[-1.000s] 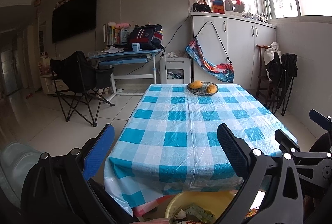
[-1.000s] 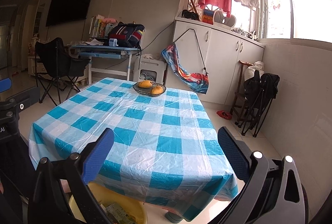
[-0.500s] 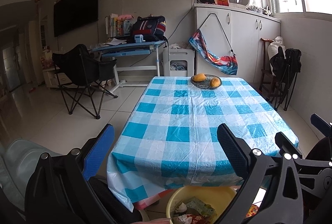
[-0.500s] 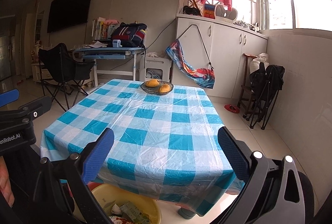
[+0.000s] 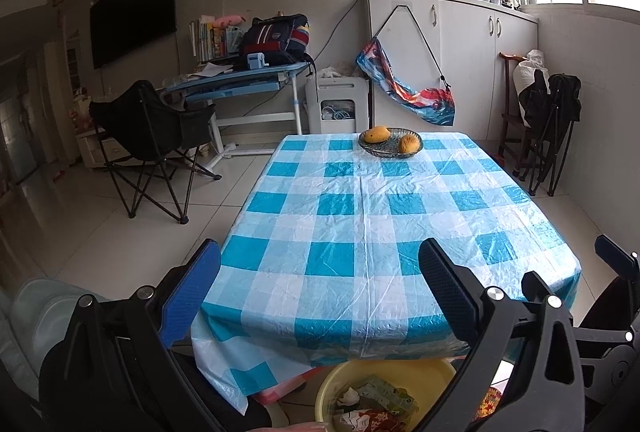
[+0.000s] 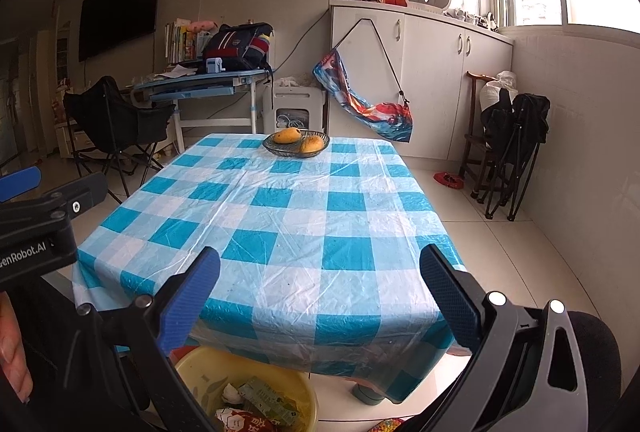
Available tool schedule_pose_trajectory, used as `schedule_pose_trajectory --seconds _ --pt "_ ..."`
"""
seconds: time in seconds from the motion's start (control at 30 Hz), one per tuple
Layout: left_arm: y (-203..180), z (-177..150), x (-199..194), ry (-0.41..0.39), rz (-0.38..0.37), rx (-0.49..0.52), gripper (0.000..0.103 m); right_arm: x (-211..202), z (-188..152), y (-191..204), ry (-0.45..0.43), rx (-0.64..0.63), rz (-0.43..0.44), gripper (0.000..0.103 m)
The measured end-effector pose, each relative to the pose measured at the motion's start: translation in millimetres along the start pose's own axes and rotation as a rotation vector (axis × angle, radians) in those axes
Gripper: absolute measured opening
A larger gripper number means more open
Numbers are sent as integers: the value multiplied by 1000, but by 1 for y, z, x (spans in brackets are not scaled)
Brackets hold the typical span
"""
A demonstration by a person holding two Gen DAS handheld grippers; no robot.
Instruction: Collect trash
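At far left a black folding camp chair (image 5: 150,136) stands on the pale tiled floor (image 5: 100,224), in front of a blue tilting desk (image 5: 236,80) that carries one dark backpack (image 5: 276,36) and a row of books (image 5: 210,40). A black flat screen (image 5: 134,8) hangs on the wall above.

The left gripper (image 5: 320,292) hangs over the near edge of the tabletop, its two blue-padded fingers (image 5: 192,296) spread wide with nothing between them. The tabletop wears a blue-and-white checked plastic cloth (image 5: 360,216); the only things on it are a woven dish (image 5: 390,142) at the far end holding two yellow-orange fruits (image 5: 375,134).

Below the near edge, partly tucked under the overhanging cloth, sits one yellow plastic basin (image 6: 200,364) on the floor. The trash (image 6: 260,404) lies inside it: crumpled white paper, a green printed wrapper and a red printed packet, their print too small to read.

The right gripper (image 6: 320,296) is likewise open and empty above the same edge. In its view the left gripper's body bears white lettering ending "enRobot.AI".

At right, white cabinets (image 6: 432,80) line the wall below the window, with one folded black chair (image 6: 516,152) beside them.
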State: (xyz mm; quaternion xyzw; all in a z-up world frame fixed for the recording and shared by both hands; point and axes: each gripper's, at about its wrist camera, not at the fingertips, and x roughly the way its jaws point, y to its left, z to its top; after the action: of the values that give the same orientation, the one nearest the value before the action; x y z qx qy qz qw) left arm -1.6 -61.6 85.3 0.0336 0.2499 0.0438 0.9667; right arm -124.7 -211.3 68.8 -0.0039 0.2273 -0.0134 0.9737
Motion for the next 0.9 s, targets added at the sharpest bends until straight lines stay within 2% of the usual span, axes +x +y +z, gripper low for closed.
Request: schedule_pose_trajectory --seconds 0.37,0.6,0.9 --pt "-6 4 19 32 -14 3 96 13 0 -1 42 12 0 96" --pt "-8 9 31 47 -24 0 95 22 16 -5 54 28 0 96" --pt "-3 20 65 105 -98 -54 96 68 39 0 121 10 28 96"
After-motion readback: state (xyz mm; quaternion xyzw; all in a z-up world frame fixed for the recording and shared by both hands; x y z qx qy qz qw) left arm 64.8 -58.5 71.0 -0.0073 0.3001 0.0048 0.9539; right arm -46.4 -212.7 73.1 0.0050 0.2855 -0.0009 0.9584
